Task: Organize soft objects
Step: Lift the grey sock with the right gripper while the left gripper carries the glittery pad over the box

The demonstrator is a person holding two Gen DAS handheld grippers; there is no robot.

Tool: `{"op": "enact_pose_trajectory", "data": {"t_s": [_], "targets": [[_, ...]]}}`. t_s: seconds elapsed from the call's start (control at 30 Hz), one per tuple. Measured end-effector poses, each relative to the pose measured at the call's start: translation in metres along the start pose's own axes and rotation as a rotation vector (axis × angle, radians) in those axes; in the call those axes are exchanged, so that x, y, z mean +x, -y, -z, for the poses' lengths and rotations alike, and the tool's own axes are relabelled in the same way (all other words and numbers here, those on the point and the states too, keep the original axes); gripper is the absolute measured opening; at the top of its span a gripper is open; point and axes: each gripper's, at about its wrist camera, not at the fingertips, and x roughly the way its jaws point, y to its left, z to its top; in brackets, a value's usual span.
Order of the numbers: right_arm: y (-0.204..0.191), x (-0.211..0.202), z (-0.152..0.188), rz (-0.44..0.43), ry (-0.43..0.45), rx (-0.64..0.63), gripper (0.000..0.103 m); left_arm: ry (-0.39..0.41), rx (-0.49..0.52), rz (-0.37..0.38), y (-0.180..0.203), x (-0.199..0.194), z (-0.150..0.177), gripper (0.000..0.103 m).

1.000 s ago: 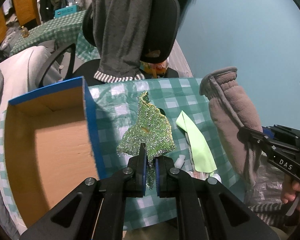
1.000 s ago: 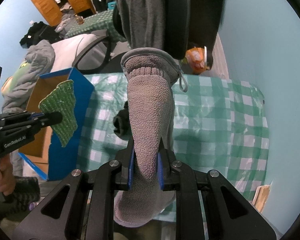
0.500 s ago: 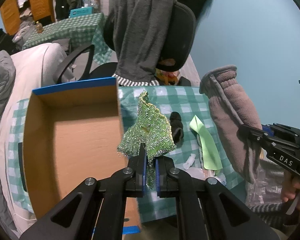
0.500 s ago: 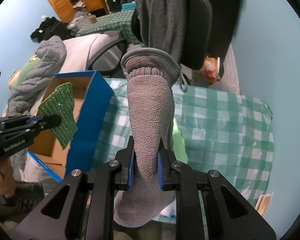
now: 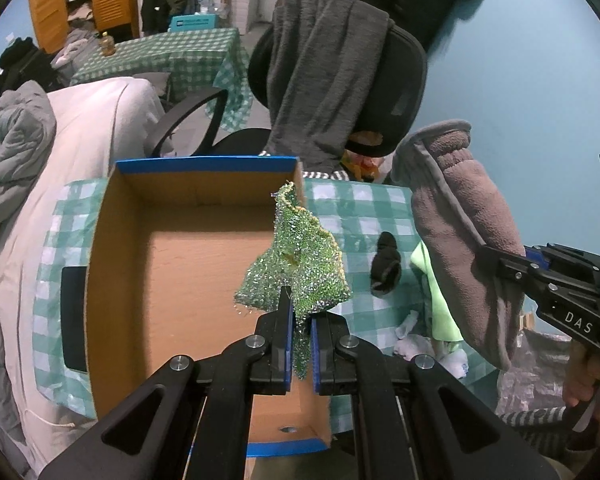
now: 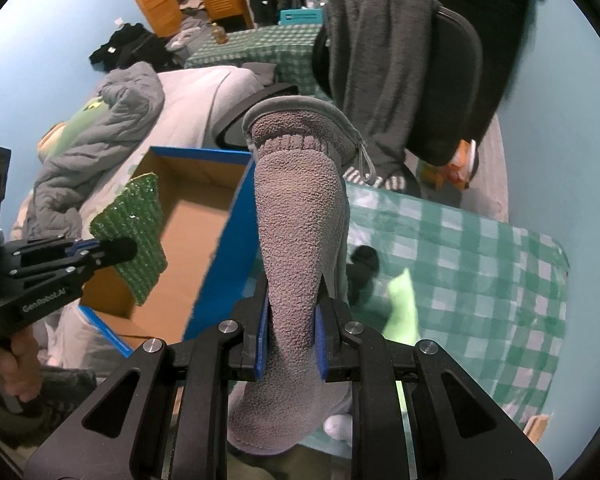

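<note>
Landmark: open cardboard box with blue outer walls and blue rim (image 5: 204,164), standing on the green-and-white checked tablecloth (image 5: 352,204).

My left gripper (image 5: 300,332) is clamped on a sparkly green mesh scouring cloth (image 5: 296,260). Its lower tail is pinched between the blue-padded fingers (image 5: 285,340); the rest stands up, crumpled, in the air. In the left wrist view the cloth sits over the box's right wall, partly above the bare brown floor inside. In the right wrist view the same cloth (image 6: 134,240) hangs above the box opening (image 6: 188,236), clear of the floor.

My right gripper (image 6: 290,332) is closed tight on a grey-brown fleece mitten with a grey bound cuff (image 6: 300,232). The cuff end points up and away; the other end droops below the fingers. The mitten is held in the air just to the right of the box's blue side wall. From the left wrist view the mitten (image 5: 460,232) hangs well right of the box, above the tablecloth.

On the cloth right of the box: a small black fabric item (image 5: 386,264), then a lime-green cloth strip (image 5: 436,292) beside it, partly hidden behind the mitten. Crumpled white bits (image 5: 416,340) lie nearer me than these.

Beyond the box: a black office chair draped with a dark grey towel (image 5: 324,80).
</note>
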Motion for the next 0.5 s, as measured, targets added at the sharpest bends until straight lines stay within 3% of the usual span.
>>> {"op": "enact_pose_trajectory", "data": {"t_s": [0.5], "targets": [[-0.057, 0.027, -0.023, -0.068, -0.013, -0.067, 0.018, 0.01, -0.057, -0.04, -0.052, -0.015, 0.008, 0.007]]}}
